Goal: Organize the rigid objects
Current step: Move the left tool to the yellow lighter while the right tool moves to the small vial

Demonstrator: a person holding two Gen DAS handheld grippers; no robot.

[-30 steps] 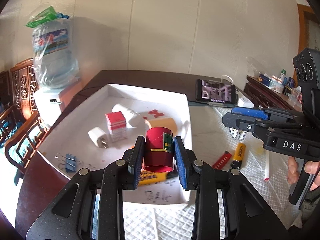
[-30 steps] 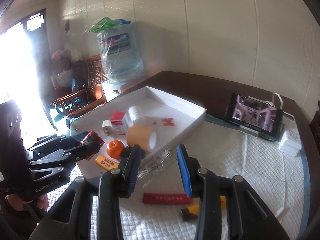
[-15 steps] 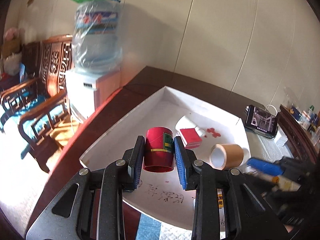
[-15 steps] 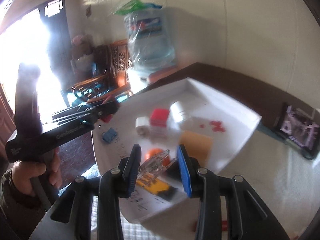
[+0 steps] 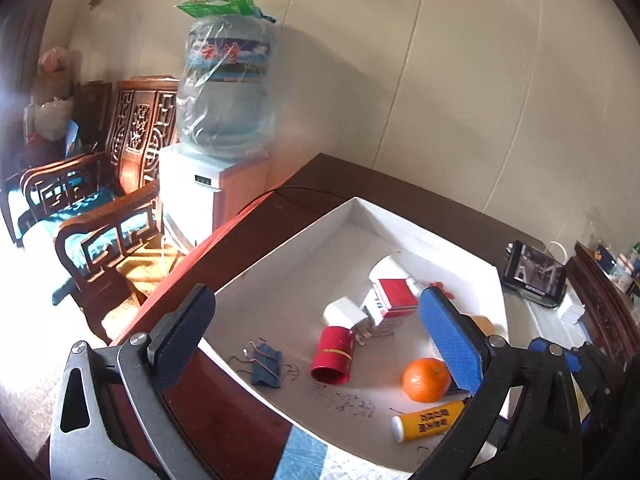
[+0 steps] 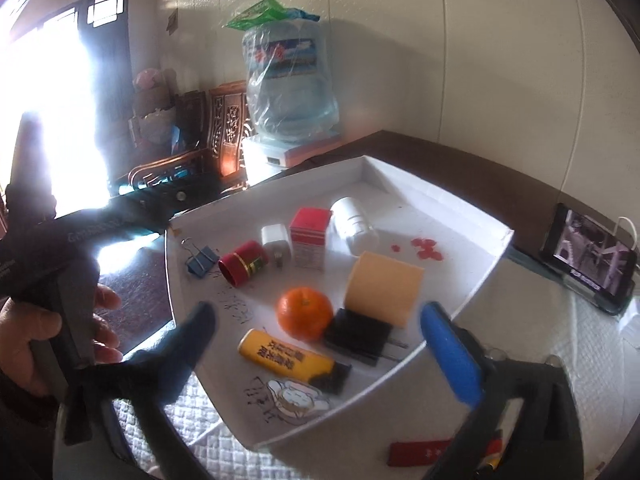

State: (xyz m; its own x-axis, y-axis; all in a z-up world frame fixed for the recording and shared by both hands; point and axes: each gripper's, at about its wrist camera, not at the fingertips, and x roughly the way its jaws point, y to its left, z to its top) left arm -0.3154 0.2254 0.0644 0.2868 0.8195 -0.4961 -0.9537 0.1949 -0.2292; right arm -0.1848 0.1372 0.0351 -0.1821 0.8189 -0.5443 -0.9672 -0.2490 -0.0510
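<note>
"What just changed?"

"Both my tools just opened wide. My left tool (image 5: pixel 316 336) let go of the red cup (image 5: pixel 333 354); it now lies on its side in the white tray (image 5: pixel 280 252). My right tool (image 6: pixel 320 344) holds nothing."

"Good news?"

"I think so. That's one more thing put away. A red strip (image 6: pixel 420 453) still waits on the worktop."

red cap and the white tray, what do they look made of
Red cap: probably glossy plastic, judging by the smooth shiny wall and metallic gold band. White tray: looks like matte cardboard or foam board, with thin folded walls and pen scribbles on its floor.
</note>
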